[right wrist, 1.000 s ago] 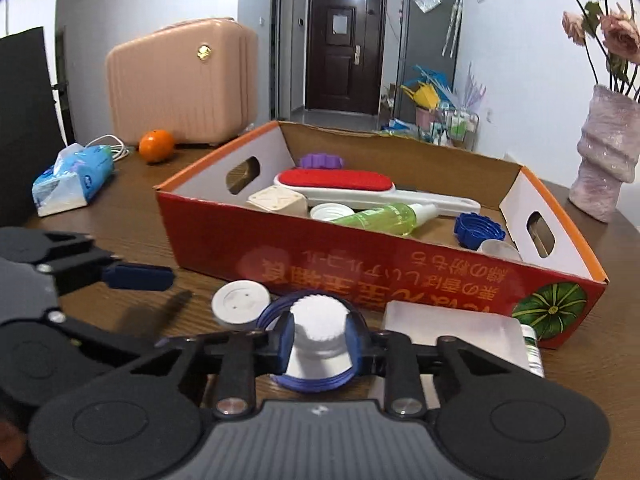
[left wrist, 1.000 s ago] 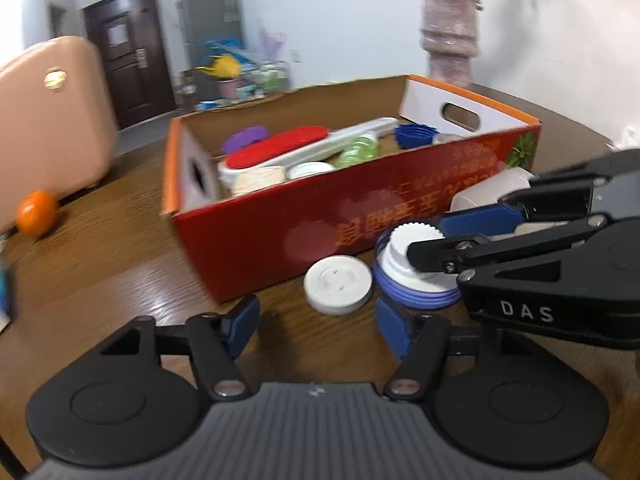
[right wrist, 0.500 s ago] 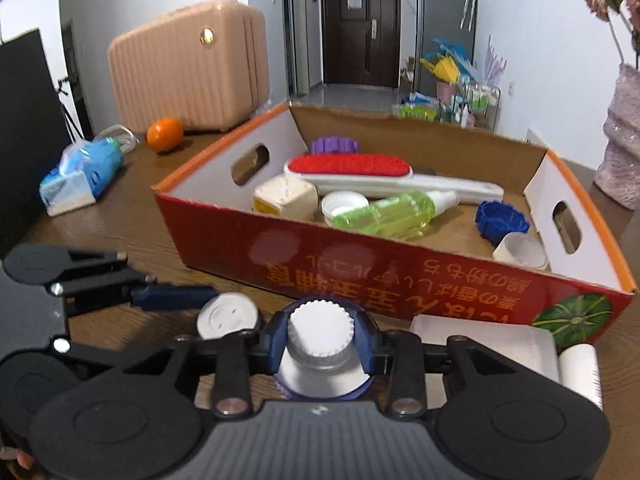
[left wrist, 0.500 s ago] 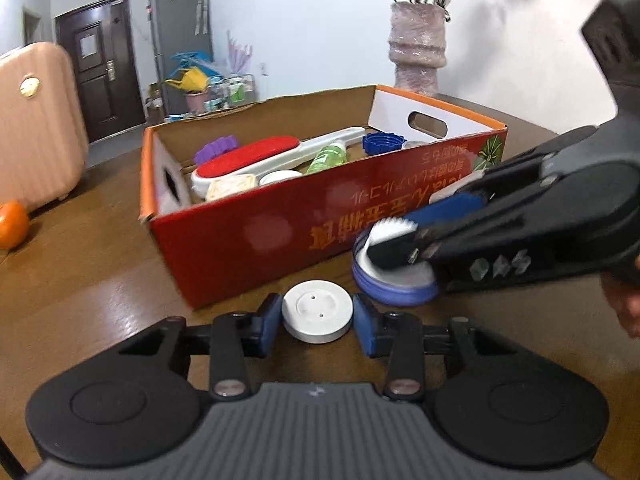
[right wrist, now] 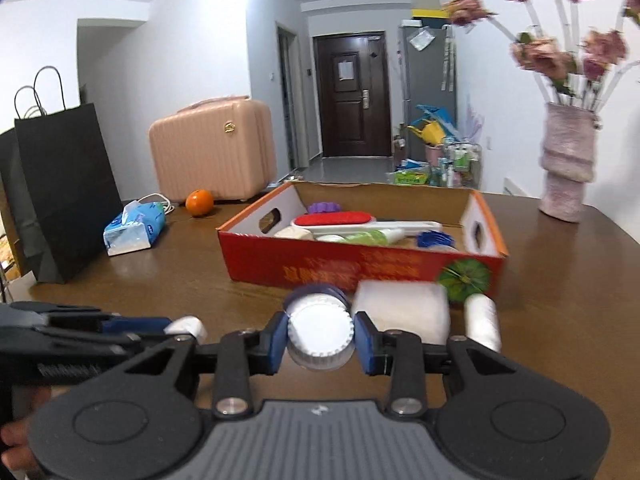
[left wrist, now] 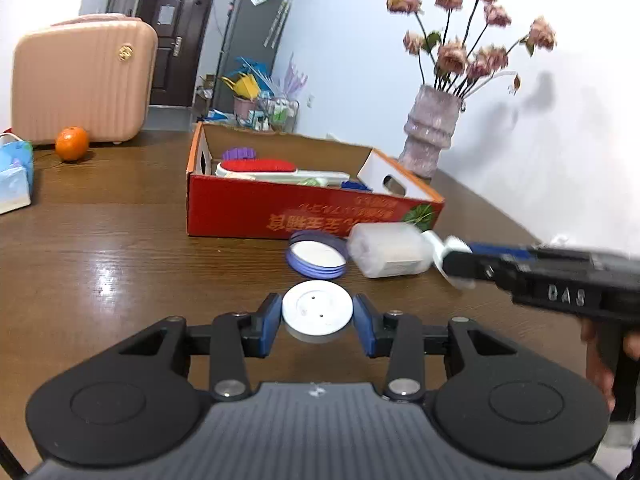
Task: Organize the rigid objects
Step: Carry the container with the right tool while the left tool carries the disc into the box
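A flat white disc (left wrist: 317,312) is pinched between the jaws of the left gripper (left wrist: 317,318) and is held clear of the table (left wrist: 120,248). A ribbed white cap (right wrist: 320,330) is pinched by the right gripper (right wrist: 320,338). A blue lid (left wrist: 317,254) and a white block (left wrist: 386,250) lie beside the red box (left wrist: 280,212). The carrying step is judged to be in hand; next, both pieces must be lifted over the box wall and released inside.

Glossy wood table (left wrist: 120,248), cardboard box (left wrist: 248,208)
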{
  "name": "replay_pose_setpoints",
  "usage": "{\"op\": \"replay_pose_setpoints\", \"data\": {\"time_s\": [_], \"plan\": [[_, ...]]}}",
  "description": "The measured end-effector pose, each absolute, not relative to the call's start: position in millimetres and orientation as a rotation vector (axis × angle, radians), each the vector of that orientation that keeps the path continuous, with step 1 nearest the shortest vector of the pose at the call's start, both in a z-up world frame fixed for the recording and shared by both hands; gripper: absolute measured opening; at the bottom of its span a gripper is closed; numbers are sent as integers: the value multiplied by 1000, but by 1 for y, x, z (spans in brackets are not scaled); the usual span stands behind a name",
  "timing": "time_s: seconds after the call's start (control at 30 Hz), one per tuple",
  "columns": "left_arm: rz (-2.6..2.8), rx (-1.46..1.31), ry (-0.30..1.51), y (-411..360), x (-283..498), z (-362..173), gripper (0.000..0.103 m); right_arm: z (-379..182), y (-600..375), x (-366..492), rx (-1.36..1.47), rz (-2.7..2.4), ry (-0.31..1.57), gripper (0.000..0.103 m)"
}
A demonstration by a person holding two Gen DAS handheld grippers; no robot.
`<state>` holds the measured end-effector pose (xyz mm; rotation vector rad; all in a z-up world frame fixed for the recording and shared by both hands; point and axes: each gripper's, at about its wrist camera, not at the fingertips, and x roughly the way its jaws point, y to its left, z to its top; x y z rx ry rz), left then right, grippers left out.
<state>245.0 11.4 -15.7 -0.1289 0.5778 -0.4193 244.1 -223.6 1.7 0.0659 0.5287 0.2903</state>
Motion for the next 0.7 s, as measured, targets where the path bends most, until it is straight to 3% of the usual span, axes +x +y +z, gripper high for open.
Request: {"op": "replay_pose_setpoints", "data": {"time_s": [0.4,0.7], "plan": [[-375,-83,531,-4,208,10,39,-6,-266,182,137,213,452,35],[-390,-156,520,10,276,34,39,8,-278,220,176,275,402,35]]}}
